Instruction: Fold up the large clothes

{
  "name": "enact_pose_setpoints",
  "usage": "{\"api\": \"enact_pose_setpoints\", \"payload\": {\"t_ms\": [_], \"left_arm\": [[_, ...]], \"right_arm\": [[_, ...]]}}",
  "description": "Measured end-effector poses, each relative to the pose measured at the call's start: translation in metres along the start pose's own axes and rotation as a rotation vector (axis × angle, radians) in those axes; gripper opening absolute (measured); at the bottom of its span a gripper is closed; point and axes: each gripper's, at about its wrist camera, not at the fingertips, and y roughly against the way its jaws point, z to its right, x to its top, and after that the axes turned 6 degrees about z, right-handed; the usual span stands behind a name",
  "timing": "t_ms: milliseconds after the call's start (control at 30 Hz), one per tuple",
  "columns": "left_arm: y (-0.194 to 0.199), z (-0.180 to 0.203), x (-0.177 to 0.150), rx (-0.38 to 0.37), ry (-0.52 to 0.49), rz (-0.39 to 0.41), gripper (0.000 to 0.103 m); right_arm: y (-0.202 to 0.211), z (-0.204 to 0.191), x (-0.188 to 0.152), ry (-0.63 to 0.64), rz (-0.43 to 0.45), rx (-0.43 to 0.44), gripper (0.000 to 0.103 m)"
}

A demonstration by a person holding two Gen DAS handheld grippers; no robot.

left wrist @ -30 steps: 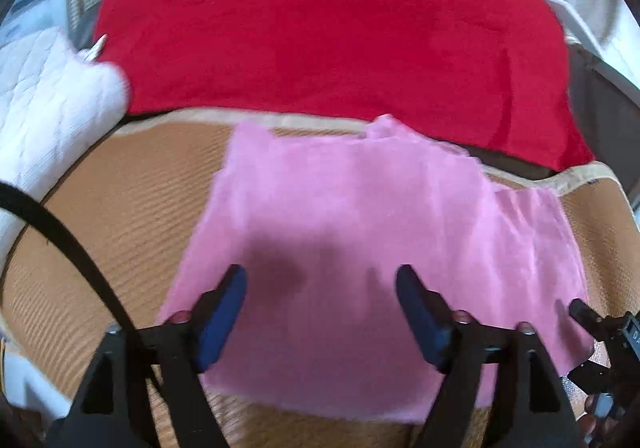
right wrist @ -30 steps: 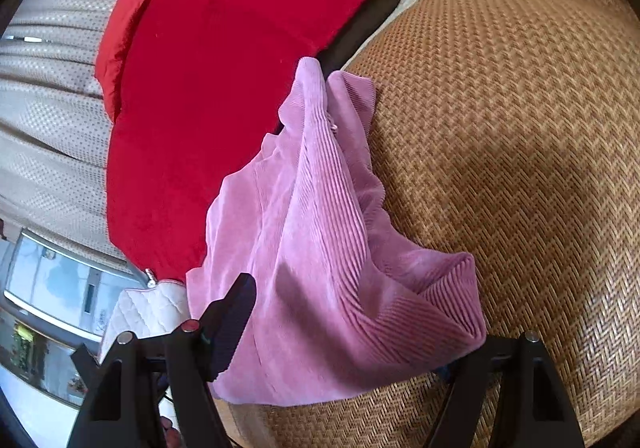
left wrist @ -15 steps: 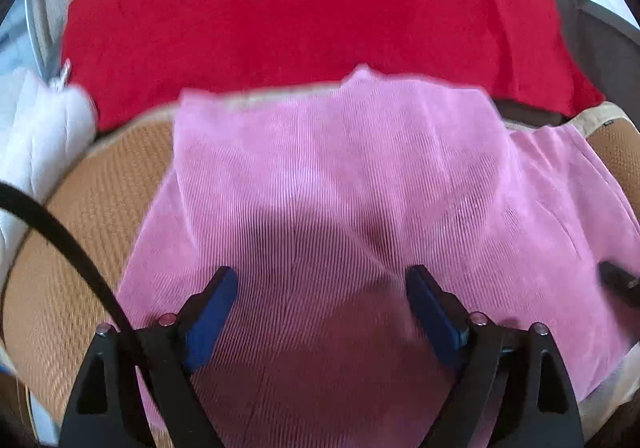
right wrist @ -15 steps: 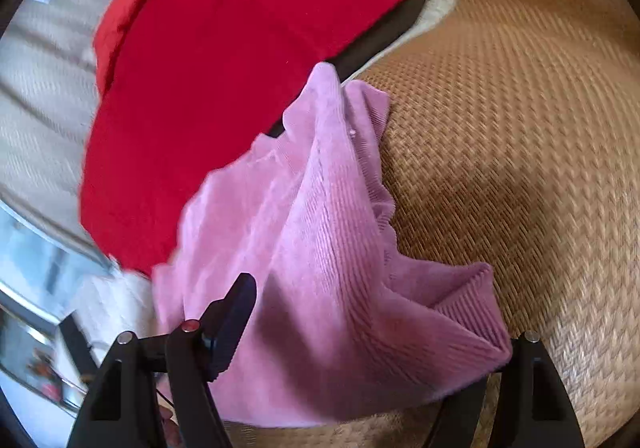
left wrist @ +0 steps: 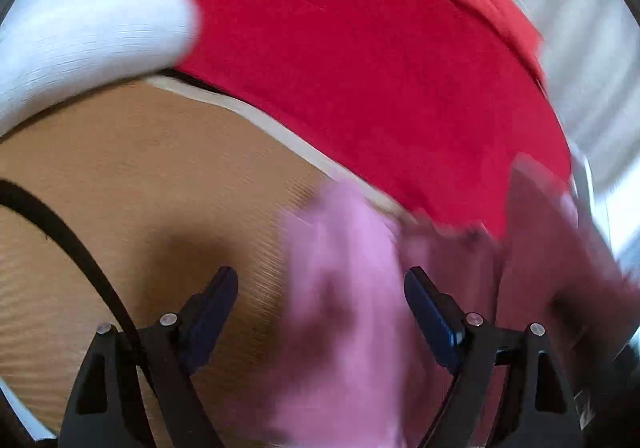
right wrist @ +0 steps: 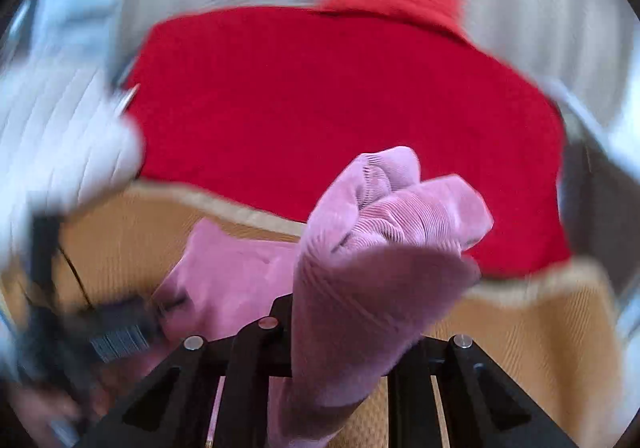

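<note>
Garment bunched in the right gripper (right wrist: 340, 336), low centre of the frame.
The pink garment (right wrist: 384, 248) was clamped there, trailing lower left over the woven mat (right wrist: 532, 332); the left gripper (left wrist: 320, 288) stood apart, cloth lying right of its centre.

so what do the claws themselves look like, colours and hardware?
Left claw: black angular frame with triangular cutouts, silver rivets, dark blue pads, and a black cable curving past its left side. Right claw: same black frame and silver rivets; its pads are hidden by cloth.
</note>
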Motion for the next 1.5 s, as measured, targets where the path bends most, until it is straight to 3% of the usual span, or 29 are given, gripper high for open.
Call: {"api": "enact_pose_setpoints", "payload": {"t_ms": [67,167,233,467,667,867,933,1033,1133,1267,1333,1433,1500], "left_arm": [[0.010,-0.032,0.011,0.033,0.087,0.026,0.085],[0.008,-0.061,0.013,0.023,0.171,-0.012,0.084],[0.008,-0.063,0.013,-0.032,0.192,-0.037,0.084],[0.002,-0.025,0.020,-0.283,0.131,-0.129,0.084],[-0.037,0.047,0.030,-0.452,-0.015,-0.322,0.085],[-0.109,0.065,0.021,-0.376,-0.073,-0.509,0.083],[-0.106,0.066,0.018,-0.400,-0.098,-0.504,0.041],[-0.094,0.065,0.030,-0.409,-0.140,-0.431,0.023],[-0.078,0.057,0.037,-0.410,-0.200,-0.356,0.021],[-0.130,0.029,0.027,-0.273,-0.195,-0.388,0.020],[-0.145,0.013,0.018,-0.257,-0.159,-0.443,0.020],[-0.144,0.004,0.020,-0.290,-0.133,-0.439,0.020],[-0.138,-0.002,0.022,-0.282,-0.139,-0.436,0.021]], "right_arm": [[-0.025,-0.050,-0.007,0.145,-0.081,0.026,0.018],[-0.067,-0.109,-0.038,0.308,-0.196,0.033,0.019],[-0.071,-0.121,-0.046,0.303,-0.182,0.038,0.019],[-0.033,-0.078,-0.049,0.059,-0.067,0.107,0.019],[-0.014,-0.069,-0.050,0.000,0.018,0.136,0.019],[-0.001,-0.075,-0.057,0.006,0.068,0.147,0.019],[0.013,-0.059,-0.069,0.015,0.081,0.152,0.019],[0.021,-0.056,-0.072,0.025,0.100,0.157,0.019],[0.020,-0.056,-0.070,0.046,0.128,0.165,0.019],[-0.003,-0.073,-0.077,0.044,0.081,0.218,0.019],[-0.018,-0.080,-0.087,0.032,0.018,0.252,0.019],[-0.015,-0.093,-0.096,0.077,0.028,0.251,0.028],[-0.009,-0.090,-0.097,0.049,0.040,0.297,0.040]]}}
